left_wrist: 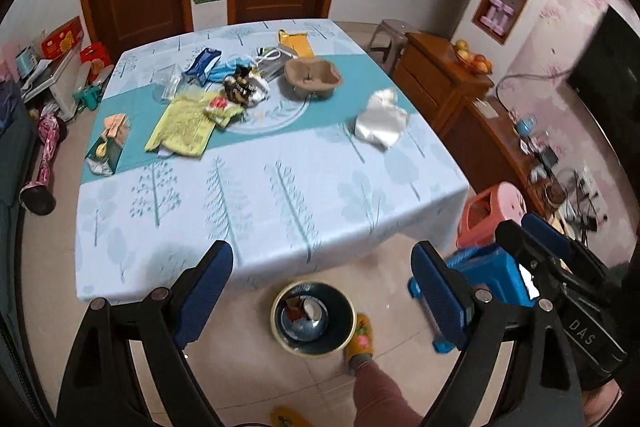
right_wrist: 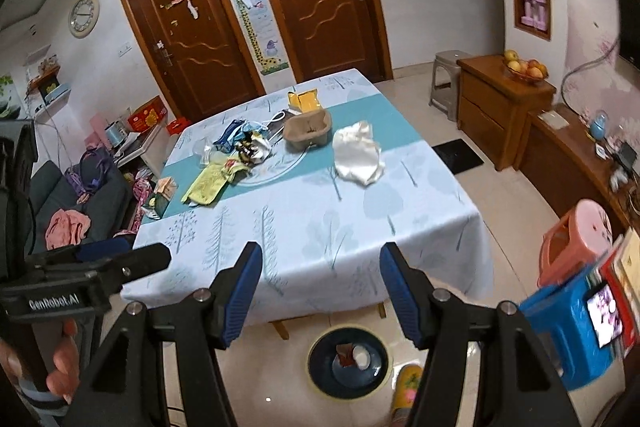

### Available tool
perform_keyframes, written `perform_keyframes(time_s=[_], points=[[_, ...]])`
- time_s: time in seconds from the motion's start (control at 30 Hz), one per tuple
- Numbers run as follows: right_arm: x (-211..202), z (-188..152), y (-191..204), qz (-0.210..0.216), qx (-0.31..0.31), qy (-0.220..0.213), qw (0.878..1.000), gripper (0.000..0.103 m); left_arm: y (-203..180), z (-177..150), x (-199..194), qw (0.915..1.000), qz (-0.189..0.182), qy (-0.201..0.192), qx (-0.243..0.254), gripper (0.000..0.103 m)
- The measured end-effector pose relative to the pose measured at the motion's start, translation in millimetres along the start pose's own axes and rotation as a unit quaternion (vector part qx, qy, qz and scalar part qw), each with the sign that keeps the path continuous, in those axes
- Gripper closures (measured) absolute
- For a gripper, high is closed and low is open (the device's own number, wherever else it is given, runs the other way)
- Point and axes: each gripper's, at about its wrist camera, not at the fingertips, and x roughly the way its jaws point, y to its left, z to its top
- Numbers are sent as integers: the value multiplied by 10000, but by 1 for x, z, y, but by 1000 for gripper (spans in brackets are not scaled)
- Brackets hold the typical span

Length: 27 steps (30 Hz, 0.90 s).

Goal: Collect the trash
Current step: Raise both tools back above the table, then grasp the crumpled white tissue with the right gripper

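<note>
Trash lies across the far half of the table (left_wrist: 280, 211): a crumpled white bag (left_wrist: 380, 121) (right_wrist: 358, 157), a brown pulp cup tray (left_wrist: 314, 77) (right_wrist: 307, 129), a yellow-green wrapper (left_wrist: 182, 131) (right_wrist: 206, 185), a yellow packet (left_wrist: 294, 41) (right_wrist: 304, 99), a blue carton (left_wrist: 204, 65) and a small carton (left_wrist: 108, 145) at the left edge. On the floor by the table's near edge stands a dark bin (left_wrist: 313, 317) (right_wrist: 350, 361) with scraps inside. My left gripper (left_wrist: 322, 295) is open and empty above the bin. My right gripper (right_wrist: 320, 291) is open and empty too.
A blue stool (left_wrist: 486, 277) (right_wrist: 568, 331) and a pink stool (left_wrist: 492, 211) (right_wrist: 576, 239) stand right of the table. The person's slippered foot (left_wrist: 360, 341) is beside the bin. Wooden cabinets (right_wrist: 500, 107) line the right wall. A sofa (right_wrist: 72, 199) is at left.
</note>
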Motion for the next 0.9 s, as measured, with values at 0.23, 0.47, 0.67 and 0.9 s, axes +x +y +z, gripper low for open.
perform_keyframes(time_s=[0.23,0.47,0.67,0.9], points=[[62,57,-43,231,-401,392,9982,42,-26,57,57,9992,270,219,-216,14],[139,109,-69,497,-1257,875,9869,36,-42,101,115,9963,467,496,-516,14],[202,130,-68,748,-2032,1156,9694,34,-35,120,149,9912,704,660,-908,14],[239,129,-43,1215,-3338,1286,9259,29,-15,127,173,9845,973,870,-1171,14]])
